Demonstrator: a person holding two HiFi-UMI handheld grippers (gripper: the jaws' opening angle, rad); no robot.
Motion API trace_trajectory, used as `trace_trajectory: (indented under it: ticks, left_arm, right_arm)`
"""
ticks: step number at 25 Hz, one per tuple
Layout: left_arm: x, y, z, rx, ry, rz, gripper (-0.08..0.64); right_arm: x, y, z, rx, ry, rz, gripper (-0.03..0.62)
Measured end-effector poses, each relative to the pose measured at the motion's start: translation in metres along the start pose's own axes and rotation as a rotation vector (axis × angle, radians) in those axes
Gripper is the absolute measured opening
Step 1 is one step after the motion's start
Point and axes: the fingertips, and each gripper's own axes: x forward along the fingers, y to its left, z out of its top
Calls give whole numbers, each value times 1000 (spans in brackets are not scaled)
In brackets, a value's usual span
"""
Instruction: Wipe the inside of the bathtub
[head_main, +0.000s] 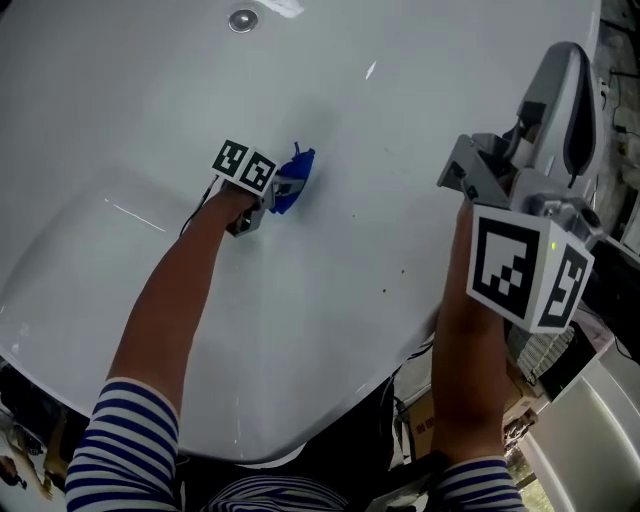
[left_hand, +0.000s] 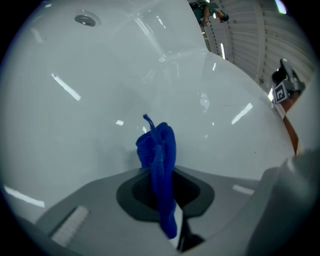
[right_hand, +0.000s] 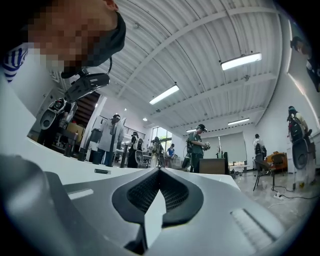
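The white bathtub fills the head view, and I look down into its smooth basin. A bunched blue cloth rests against the tub's inner surface near the middle. My left gripper is shut on the cloth. In the left gripper view the blue cloth stands pinched between the jaws of my left gripper and sticks out ahead of them. My right gripper is held up at the tub's right side, away from the cloth. In its own view, my right gripper is shut with nothing in it and faces the ceiling.
The round metal drain sits at the far end of the tub, and the same drain shows at the top left of the left gripper view. The tub's near rim curves below my arms. Several people stand in the hall behind.
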Motion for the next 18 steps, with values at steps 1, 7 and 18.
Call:
trace_trajectory:
  ticks: [1, 7, 18]
  left_arm:
    - [3, 0, 1, 2, 0, 2, 41]
    - [14, 16, 9, -2, 14, 2, 41]
    - [36, 9, 4, 10, 66, -38, 41]
  right_arm:
    - [0, 1, 0, 3, -2, 8, 0]
    - [0, -3, -2, 31, -1, 0, 0]
    - [-1, -4, -1, 35, -15, 3, 0]
